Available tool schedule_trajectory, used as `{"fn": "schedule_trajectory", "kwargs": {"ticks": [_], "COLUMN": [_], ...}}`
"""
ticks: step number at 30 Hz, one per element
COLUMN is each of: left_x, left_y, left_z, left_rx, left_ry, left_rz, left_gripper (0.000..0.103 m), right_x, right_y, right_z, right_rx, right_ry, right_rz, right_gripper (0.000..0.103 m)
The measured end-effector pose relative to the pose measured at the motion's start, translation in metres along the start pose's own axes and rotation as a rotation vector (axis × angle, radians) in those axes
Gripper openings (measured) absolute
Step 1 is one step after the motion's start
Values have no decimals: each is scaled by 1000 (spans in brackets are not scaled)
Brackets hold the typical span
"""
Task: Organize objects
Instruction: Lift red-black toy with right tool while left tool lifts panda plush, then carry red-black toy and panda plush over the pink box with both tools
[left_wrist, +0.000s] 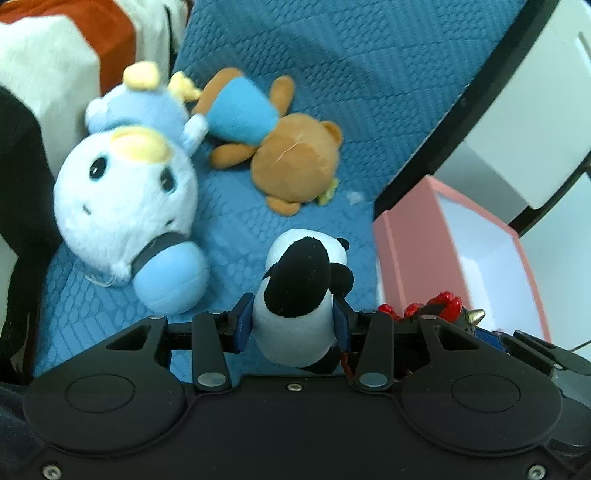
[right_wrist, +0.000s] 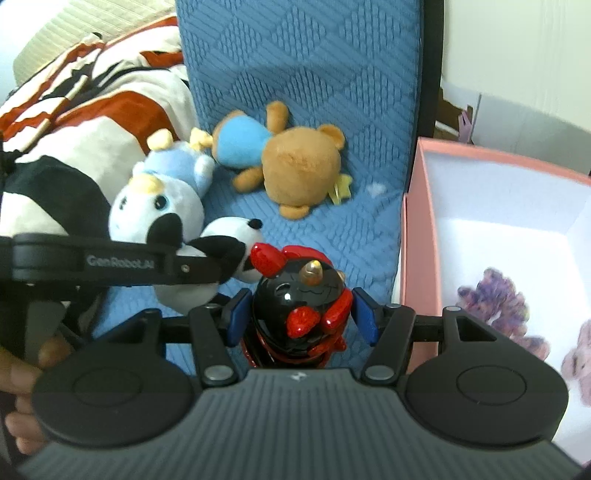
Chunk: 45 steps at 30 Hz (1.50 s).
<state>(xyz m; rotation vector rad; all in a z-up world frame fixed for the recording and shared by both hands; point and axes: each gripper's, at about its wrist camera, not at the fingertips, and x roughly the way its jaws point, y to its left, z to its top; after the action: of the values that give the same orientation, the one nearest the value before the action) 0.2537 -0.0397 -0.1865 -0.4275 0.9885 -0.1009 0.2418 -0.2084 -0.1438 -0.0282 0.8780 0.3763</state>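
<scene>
My left gripper (left_wrist: 293, 321) is shut on a black-and-white panda plush (left_wrist: 303, 291), held above the blue quilted mat (left_wrist: 332, 74). My right gripper (right_wrist: 303, 314) is shut on a glossy black-and-red horned figurine (right_wrist: 299, 310), just left of the pink box (right_wrist: 417, 258). The panda also shows in the right wrist view (right_wrist: 221, 243), behind the left gripper's body. On the mat lie a white-and-blue penguin plush (left_wrist: 125, 199) and a brown bear plush in a blue shirt (left_wrist: 280, 155), face down.
The open pink box (left_wrist: 413, 229) stands at the mat's right edge; its white inside holds purple fuzzy toys (right_wrist: 498, 299). A red, white and black blanket (right_wrist: 92, 110) is piled at the left. White furniture (left_wrist: 535, 110) stands beyond the mat's black edge.
</scene>
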Motion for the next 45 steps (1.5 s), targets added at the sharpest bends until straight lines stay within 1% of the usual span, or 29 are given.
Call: {"fn": "schedule_trajectory", "kwargs": {"ticks": [2, 6, 11, 15, 18, 22, 26, 32, 38, 42, 45], "left_x": [-7, -19, -41, -55, -66, -68, -58, -33, 3, 28, 43], "left_y": [-9, -28, -60, -88, -112, -139, -163, -194, -209, -214, -218], "left_z": [3, 11, 22, 30, 28, 20, 9, -8, -31, -42, -49], "left_rx": [7, 18, 18, 20, 47, 66, 73, 100, 104, 91, 111], "left_ry": [-14, -26, -57, -58, -79, -89, -90, -71, -14, 37, 76], "left_rz": [-1, -5, -28, -59, -69, -92, -109, -106, -87, -73, -56], "left_gripper": [41, 41, 41, 41, 41, 41, 41, 41, 41, 41, 41], "right_x": [-12, -36, -65, -89, -110, -126, -129, -116, -96, -85, -72], "right_y": [-4, -14, -39, -55, -62, -84, -106, -143, -171, -186, -197], "right_z": [7, 18, 36, 47, 51, 51, 44, 24, -1, -17, -27], "right_rx": [-9, -37, 4, 31, -13, 12, 30, 84, 121, 147, 169], "right_ry": [-15, -51, -79, -110, -167, -187, -178, -127, -77, -51, -20], "right_rz": [2, -22, -20, -27, -65, -55, -73, -100, -118, -123, -141], "right_gripper": [61, 61, 61, 61, 61, 61, 61, 61, 61, 61, 61]}}
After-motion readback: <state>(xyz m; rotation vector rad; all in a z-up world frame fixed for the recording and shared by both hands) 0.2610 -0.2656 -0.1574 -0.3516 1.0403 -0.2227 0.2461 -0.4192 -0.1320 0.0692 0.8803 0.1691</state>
